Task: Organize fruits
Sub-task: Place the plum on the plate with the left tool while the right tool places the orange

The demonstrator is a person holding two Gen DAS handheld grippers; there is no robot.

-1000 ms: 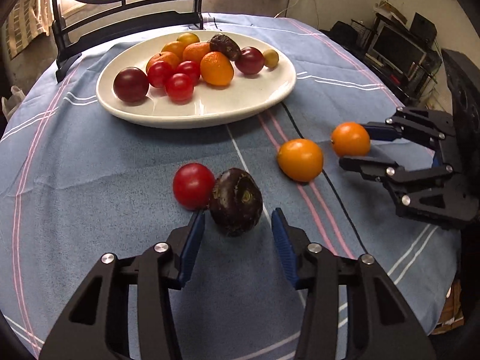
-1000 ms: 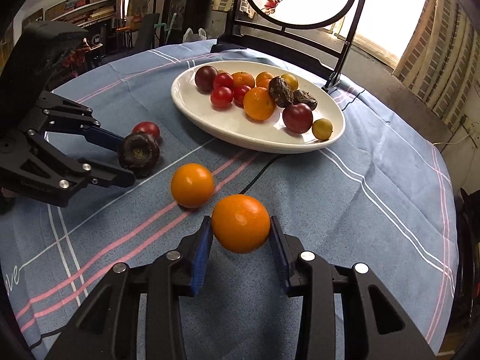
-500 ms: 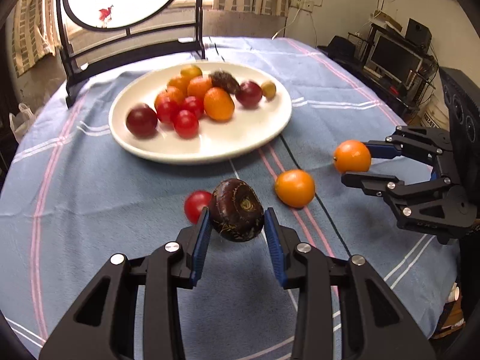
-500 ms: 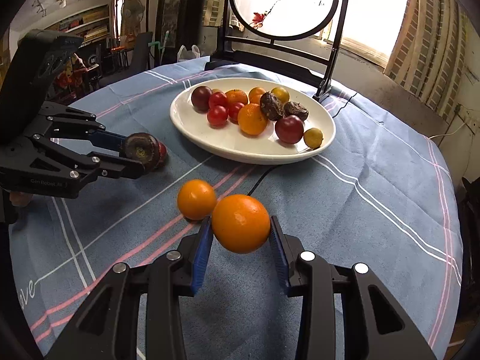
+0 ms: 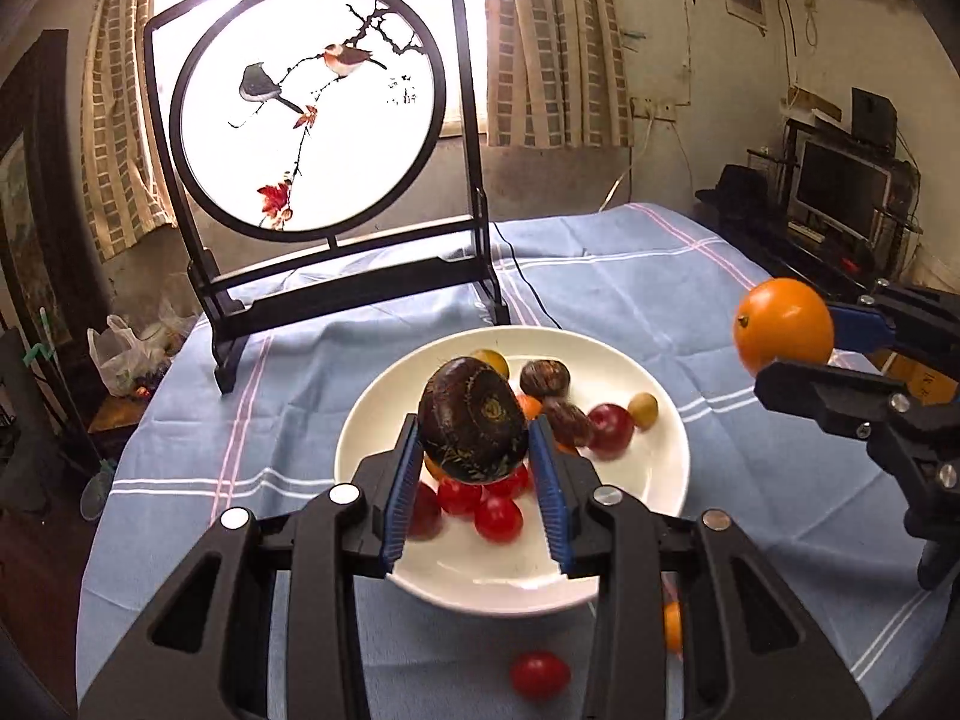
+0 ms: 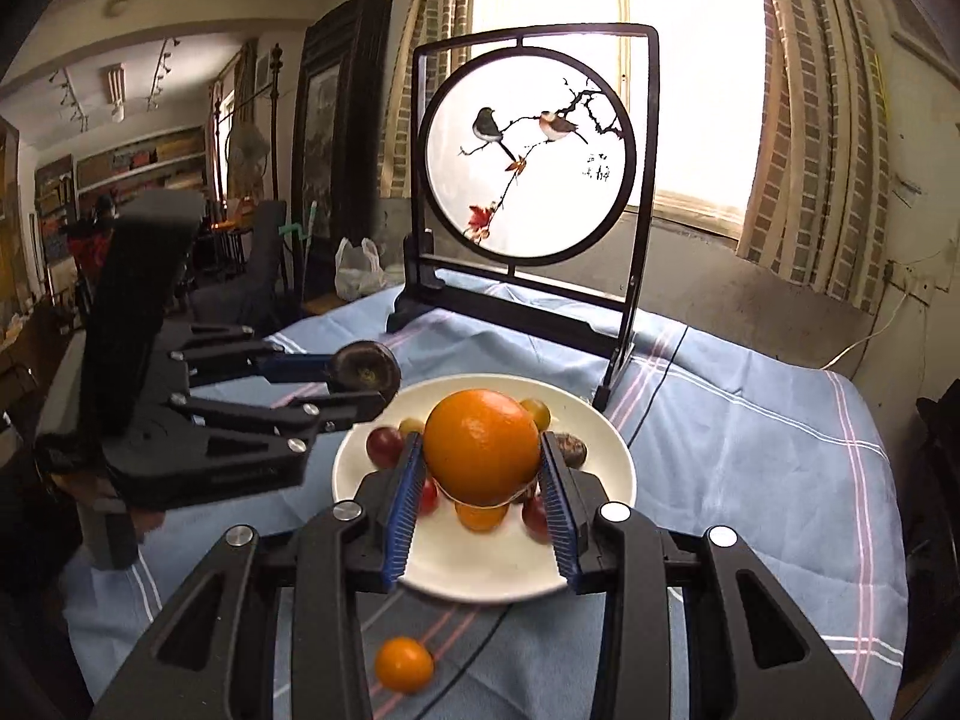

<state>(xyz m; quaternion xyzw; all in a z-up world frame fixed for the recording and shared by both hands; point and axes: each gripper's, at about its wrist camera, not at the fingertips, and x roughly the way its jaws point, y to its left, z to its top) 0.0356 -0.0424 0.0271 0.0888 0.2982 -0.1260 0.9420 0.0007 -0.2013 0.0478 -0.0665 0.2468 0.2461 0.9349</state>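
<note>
My left gripper [image 5: 474, 450] is shut on a dark purple fruit [image 5: 473, 420] and holds it in the air above the white plate [image 5: 666, 480]. My right gripper [image 6: 480, 468] is shut on an orange [image 6: 482, 447], also raised above the plate [image 6: 612, 468]. The plate holds several red, orange, yellow and dark fruits. A red tomato [image 5: 539, 673] and an orange fruit [image 5: 672, 624] lie on the blue cloth in front of the plate; the orange fruit also shows in the right wrist view [image 6: 404, 663]. Each gripper shows in the other's view: the right [image 5: 798, 360], the left [image 6: 372, 387].
A black framed round screen with painted birds [image 5: 312, 120] stands on the table behind the plate, with a cable running past its right foot. The blue striped tablecloth [image 5: 630, 288] covers the round table. Room furniture and a monitor [image 5: 840, 192] lie beyond the table's right edge.
Both grippers have lifted their fruits high and moved forward over the plate. The red tomato and one orange fruit stay on the cloth below.
</note>
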